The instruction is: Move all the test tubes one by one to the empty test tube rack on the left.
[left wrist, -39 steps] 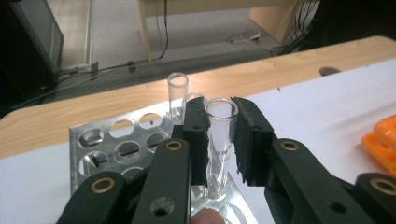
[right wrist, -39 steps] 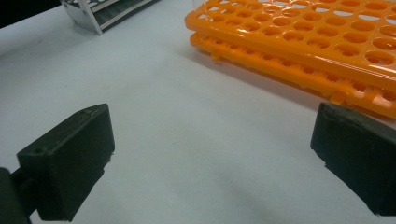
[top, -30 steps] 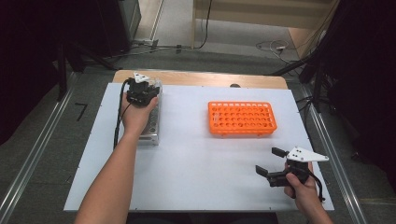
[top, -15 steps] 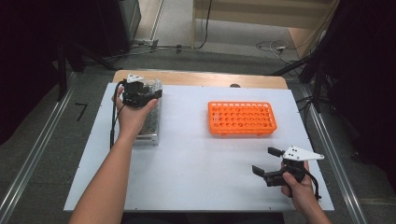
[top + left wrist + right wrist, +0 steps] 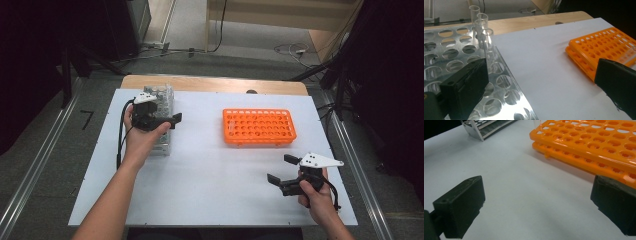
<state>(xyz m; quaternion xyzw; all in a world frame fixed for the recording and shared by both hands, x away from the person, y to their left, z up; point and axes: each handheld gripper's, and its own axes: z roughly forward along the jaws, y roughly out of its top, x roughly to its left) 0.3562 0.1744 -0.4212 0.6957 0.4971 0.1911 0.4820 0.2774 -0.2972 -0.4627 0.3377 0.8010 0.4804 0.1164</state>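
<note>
Steel rack [image 5: 161, 120], orange rack [image 5: 259, 126] (both unlabelled), clear tubes [image 5: 481, 27]

— What's under it all?
— A white board [image 5: 210, 185] on a wooden table [image 5: 215, 84]; the wood shows as a strip along the far edge; a small dark spot [image 5: 251, 92] sits where board and wood meet, too small to make out.
— And around the table?
— Grey floor [image 5: 240, 45]; a metal rail [image 5: 35, 165] runs along the left side and another rail [image 5: 357, 170] along the right; a black mark [image 5: 86, 119] like a 7 lies on the floor just left of the table.
— Farther back?
— A dark cabinet [image 5: 107, 25] at the far left; light wooden furniture [image 5: 280, 12] at the far right; loose cables [image 5: 292, 49] on the floor near it; a black curtain [image 5: 395, 75] hangs along the right side.
</note>
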